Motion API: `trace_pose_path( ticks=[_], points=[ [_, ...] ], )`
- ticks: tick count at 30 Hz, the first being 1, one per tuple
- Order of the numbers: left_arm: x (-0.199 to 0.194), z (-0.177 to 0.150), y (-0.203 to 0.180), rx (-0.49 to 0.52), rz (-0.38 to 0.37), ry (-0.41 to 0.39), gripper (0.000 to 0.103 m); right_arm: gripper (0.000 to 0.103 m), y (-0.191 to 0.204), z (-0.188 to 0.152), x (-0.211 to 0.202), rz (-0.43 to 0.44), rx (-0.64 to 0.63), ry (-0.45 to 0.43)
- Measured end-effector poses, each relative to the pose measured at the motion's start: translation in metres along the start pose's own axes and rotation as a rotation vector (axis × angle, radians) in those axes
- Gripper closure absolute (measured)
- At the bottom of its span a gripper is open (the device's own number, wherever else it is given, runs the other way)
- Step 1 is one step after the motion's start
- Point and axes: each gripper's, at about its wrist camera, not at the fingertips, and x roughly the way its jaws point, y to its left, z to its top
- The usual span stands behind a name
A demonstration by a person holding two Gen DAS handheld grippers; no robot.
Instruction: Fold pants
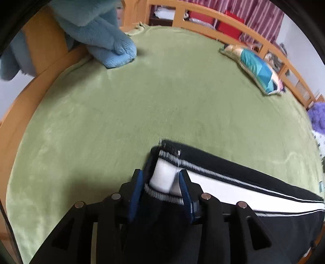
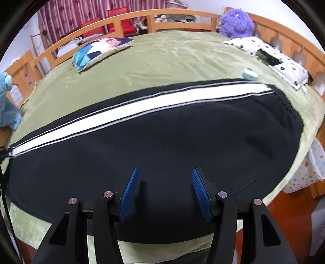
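A green blanket covers the bed, ringed by a wooden rail. Far behind hang striped pink curtains (red chairs before them); reddish floor at right.

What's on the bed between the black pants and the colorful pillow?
Nothing, only bare green blanket between the pants and the pillow, shown in the right wrist view.

A bedroom: wooden-railed bed, pillows, plush toys.
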Motion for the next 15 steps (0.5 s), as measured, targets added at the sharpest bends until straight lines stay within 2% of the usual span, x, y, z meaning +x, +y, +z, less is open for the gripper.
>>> trace_pose_path(
  ticks=[2, 3, 5, 9, 11, 13, 15],
  points=[
    [-0.019, -0.014, 0.002, 0.015, -0.043, -0.017, 0.044, 0.047, 0.006, -0.010, 0.012, -0.007, -0.027, 0.020],
    [-0.031, -0.024, 0.002, 0.032, -0.063, -0.032, 0.042, 0.047, 0.008, -0.015, 0.020, -0.009, -0.034, 0.036],
    [-0.044, -0.045, -0.001, 0.081, -0.064, -0.037, 0.041, 0.047, 0.011, -0.025, 0.029, -0.005, -0.038, 0.045],
    [-0.042, -0.087, 0.006, 0.164, 0.064, 0.038, 0.042, 0.047, 0.019, -0.037, 0.022, 0.021, -0.051, 0.038],
    [-0.050, -0.102, 0.018, 0.141, 0.105, 0.016, 0.046, 0.047, 0.019, -0.039, 0.014, 0.059, -0.046, 0.044],
    [-0.066, -0.110, 0.033, 0.085, 0.196, 0.008, 0.046, 0.047, 0.019, -0.042, 0.007, 0.067, -0.056, 0.039],
    [-0.077, -0.115, 0.047, 0.032, 0.148, 0.008, 0.046, 0.047, 0.018, -0.044, -0.004, 0.075, -0.065, 0.018]
  ],
)
